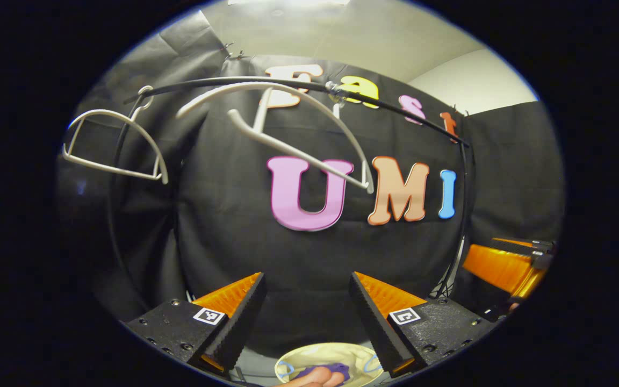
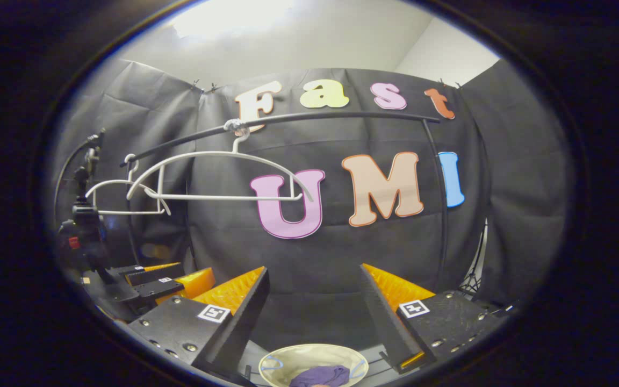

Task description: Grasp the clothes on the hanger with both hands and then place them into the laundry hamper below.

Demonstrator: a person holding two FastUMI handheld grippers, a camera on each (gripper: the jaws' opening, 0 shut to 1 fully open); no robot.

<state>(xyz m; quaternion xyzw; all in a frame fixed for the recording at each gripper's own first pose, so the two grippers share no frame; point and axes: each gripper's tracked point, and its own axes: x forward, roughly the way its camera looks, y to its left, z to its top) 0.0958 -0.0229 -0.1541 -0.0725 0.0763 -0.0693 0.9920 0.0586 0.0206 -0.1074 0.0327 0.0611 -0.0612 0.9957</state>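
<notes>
Black-walled booth, hangers (image 2: 218, 177) bare, purple clothes (image 2: 320, 375) already in hamper (image 2: 288, 357) at 6 o'clock; both jaws spread, empty. Only risk: snagging a hanger.

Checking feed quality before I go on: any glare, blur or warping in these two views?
Left gripper view: ceiling glare up top; fisheye bows the rail and nearer hanger; image sharp. Right gripper view: bright ceiling patch, edges dim, hamper cut off below but in focus.

No readable text, brand or number on any object. Square black-and-white marker tags (image 1: 208, 316) sit on finger mounts of left gripper (image 1: 307, 312); same kind of tags (image 2: 213, 313) on right gripper (image 2: 315, 306). Patterns only, no characters.
</notes>
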